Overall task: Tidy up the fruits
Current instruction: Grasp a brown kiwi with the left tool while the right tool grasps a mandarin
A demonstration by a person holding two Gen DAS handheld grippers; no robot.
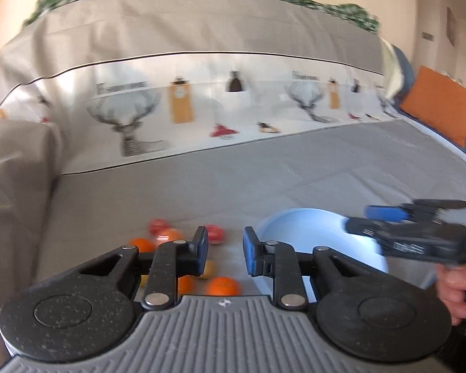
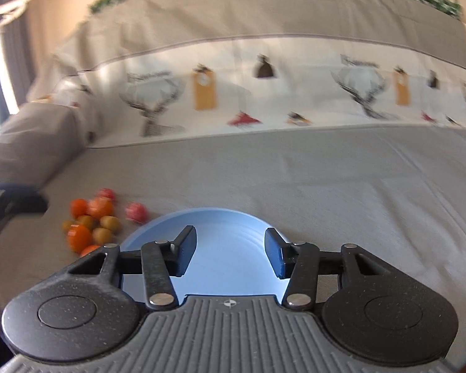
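Note:
A pile of small fruits (image 2: pixel 91 222) lies on the grey sofa seat: orange, red and yellow-green ones. In the left wrist view the fruits (image 1: pixel 222 286) sit just beyond and under my left gripper (image 1: pixel 225 251), which is open and empty. A light blue bowl (image 2: pixel 226 227) stands to the right of the pile. My right gripper (image 2: pixel 230 250) is open and empty, held over the bowl's near side. The bowl (image 1: pixel 295 227) and the right gripper (image 1: pixel 372 220) also show in the left wrist view, at the right.
The sofa is draped in a grey cover (image 1: pixel 264 168) with a white deer-print band (image 1: pixel 202 108) across the backrest. A padded armrest (image 1: pixel 12 168) rises at the left. An orange cushion (image 1: pixel 441 105) lies at the far right.

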